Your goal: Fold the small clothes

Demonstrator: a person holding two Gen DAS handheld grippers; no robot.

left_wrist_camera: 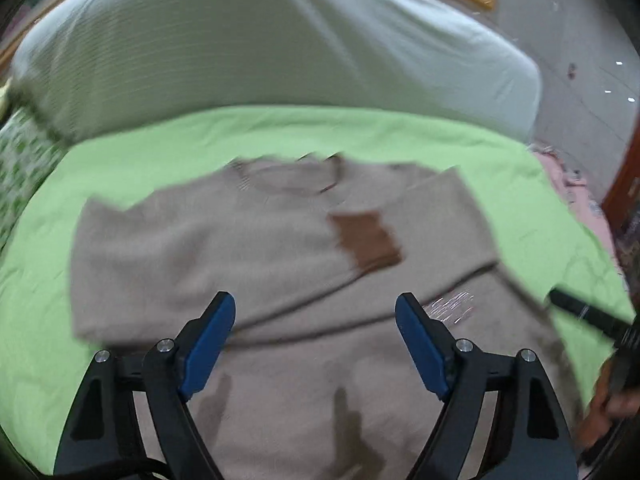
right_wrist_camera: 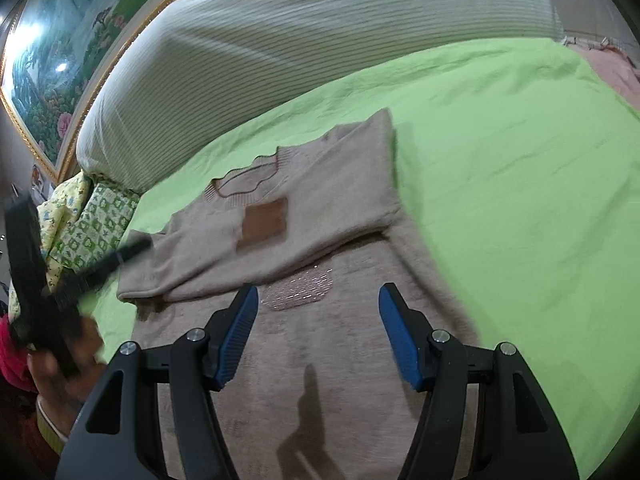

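Note:
A beige knit sweater (left_wrist_camera: 248, 248) lies flat on a green sheet (left_wrist_camera: 400, 136), neckline far from me. One sleeve with a brown cuff (left_wrist_camera: 366, 240) is folded across the chest. A sparkly patch (right_wrist_camera: 298, 290) sits on the front below it. My left gripper (left_wrist_camera: 316, 320) is open and empty, hovering over the lower body of the sweater. My right gripper (right_wrist_camera: 316, 308) is open and empty over the sweater (right_wrist_camera: 320, 360) near the patch. The right gripper also shows at the right edge of the left wrist view (left_wrist_camera: 584, 312), and the left gripper at the left of the right wrist view (right_wrist_camera: 100, 268).
A large white striped pillow (left_wrist_camera: 260, 48) lies along the far side of the bed. A green patterned pillow (right_wrist_camera: 100, 220) sits at the left. A gold-framed painting (right_wrist_camera: 60, 60) hangs on the wall. Pink cloth (right_wrist_camera: 612, 68) lies at the far right.

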